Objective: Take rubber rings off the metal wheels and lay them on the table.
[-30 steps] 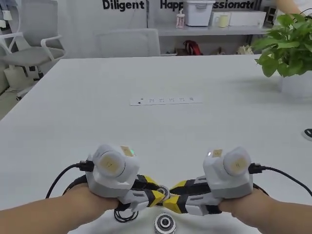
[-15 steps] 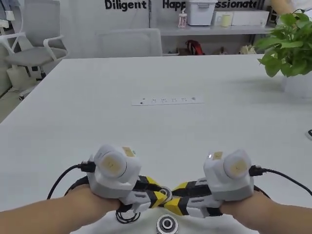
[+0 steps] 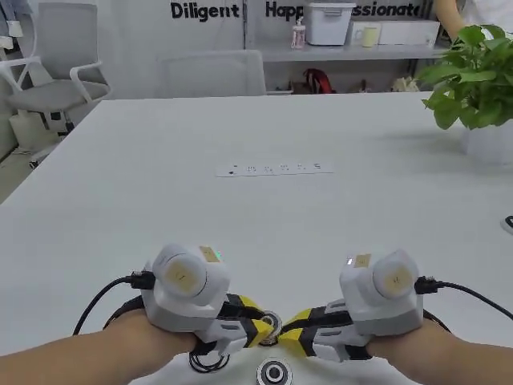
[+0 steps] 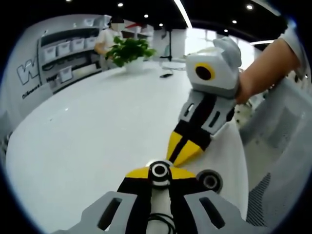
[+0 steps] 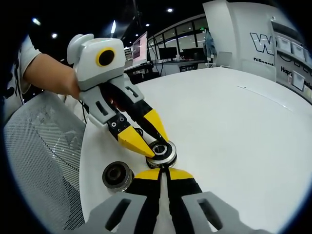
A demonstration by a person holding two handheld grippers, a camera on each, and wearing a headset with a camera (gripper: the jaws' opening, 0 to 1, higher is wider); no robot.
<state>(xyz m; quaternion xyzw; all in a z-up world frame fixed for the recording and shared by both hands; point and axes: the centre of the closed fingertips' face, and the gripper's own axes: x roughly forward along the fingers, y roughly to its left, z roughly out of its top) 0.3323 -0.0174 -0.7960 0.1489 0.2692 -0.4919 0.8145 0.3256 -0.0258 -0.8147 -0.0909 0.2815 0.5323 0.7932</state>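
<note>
metal wheel (image 5: 162, 152): bright steel-like, glossy | second metal wheel (image 5: 117, 175): shiny hub, dull black rim | rubber rings (image 3: 207, 361): black, matt | table (image 3: 264, 216): white, smooth, matt | left gripper (image 4: 161, 171), right gripper (image 5: 163, 171): smooth plastic, faint sheen, grey-white shells, yellow-black jaws

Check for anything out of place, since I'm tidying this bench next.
Nothing damaged or spilled. A loose metal wheel lies flat near the table's front edge, where a knock could push it off.
</note>
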